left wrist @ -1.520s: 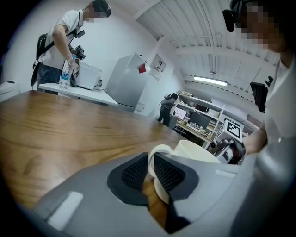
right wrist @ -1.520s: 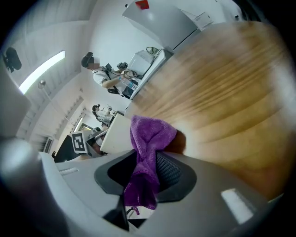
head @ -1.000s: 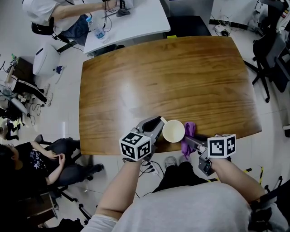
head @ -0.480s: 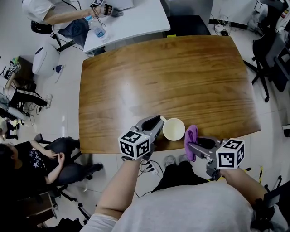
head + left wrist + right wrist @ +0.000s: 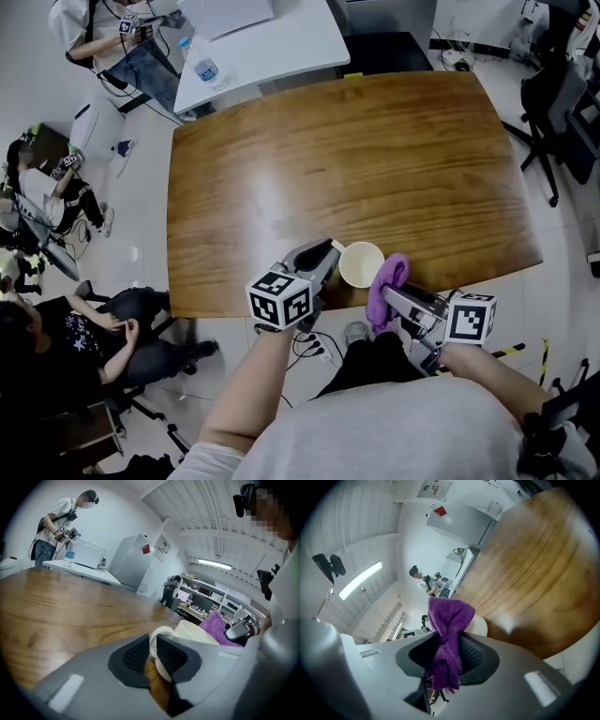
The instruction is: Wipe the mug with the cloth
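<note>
- Head view shows the mug point(image 5: 360, 264) upright and mouth up. The table point(image 5: 375, 159) has its near edge just behind the mug on the person's side.
- The mug's handle point(image 5: 157, 639) sticks out on the side away from the cloth point(image 5: 386, 286).
- The cloth is purple and bunched, and lies right against the mug's rim opposite the handle. Whether it already presses on the rim I cannot tell.
- The step in hand looks like bringing the cloth onto the mug to start the wipe.
- To do it well, the handle should be held firm so the mug neither spins nor slides.
- The free tuft of cloth then goes over the rim and is drawn round the wall and the inside.
- Pressure should be light and aimed away from the table's edge behind the mug, since a shove that way could send it off.
- The left gripper point(image 5: 328, 253), on the mug's handle side, has its jaws only narrowly apart, with both pads pinching the handle.
- The right gripper point(image 5: 392, 294), on the mug's far side from the handle, is clamped on the cloth. A tuft stands out past its tips toward the mug and a tail hangs behind the pads.
</note>
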Available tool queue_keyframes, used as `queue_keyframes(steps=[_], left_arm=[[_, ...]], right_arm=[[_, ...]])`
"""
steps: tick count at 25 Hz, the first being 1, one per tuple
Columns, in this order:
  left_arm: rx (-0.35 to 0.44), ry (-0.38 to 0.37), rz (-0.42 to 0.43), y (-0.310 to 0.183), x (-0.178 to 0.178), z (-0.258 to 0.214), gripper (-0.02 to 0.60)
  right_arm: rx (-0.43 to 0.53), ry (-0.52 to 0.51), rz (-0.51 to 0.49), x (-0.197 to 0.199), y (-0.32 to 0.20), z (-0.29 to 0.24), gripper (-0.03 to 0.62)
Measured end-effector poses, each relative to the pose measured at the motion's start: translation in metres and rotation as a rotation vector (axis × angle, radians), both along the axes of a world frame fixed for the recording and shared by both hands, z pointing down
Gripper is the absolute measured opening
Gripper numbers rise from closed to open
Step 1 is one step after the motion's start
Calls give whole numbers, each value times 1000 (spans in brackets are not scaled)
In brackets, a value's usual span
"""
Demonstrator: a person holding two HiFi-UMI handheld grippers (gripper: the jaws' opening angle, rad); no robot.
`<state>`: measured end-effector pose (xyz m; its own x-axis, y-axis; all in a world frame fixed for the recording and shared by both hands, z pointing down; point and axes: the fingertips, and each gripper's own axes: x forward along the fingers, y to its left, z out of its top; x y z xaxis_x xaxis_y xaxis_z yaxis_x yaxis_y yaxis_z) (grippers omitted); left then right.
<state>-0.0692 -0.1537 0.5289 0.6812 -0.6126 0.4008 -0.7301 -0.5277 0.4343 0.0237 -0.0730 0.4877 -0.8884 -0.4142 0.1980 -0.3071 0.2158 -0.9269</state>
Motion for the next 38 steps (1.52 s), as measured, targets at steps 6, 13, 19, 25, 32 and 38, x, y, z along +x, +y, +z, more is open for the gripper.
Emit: queue_keyframes(steps=[6,13,19,25,32,38], left_arm=[[-2,4,2,4,-7,0,43],[1,8,4,4,-8,0,41],[4,9,14,7,-11,0,41],[4,8,17,5,-10,1,41],[4,4,38,9,-11,1,42],[-1,-2,57,21,-11,0,43]], right_arm=[[28,65,-11,-1,-1,14,132],[125,232,-80,2,-5,30,132],[143,422,-138,2,-5,63,130],[176,550,-198,5,-10,76,130],[174,508,-199,11,-2,47,129],[173,462,-188,8,8,29,129]])
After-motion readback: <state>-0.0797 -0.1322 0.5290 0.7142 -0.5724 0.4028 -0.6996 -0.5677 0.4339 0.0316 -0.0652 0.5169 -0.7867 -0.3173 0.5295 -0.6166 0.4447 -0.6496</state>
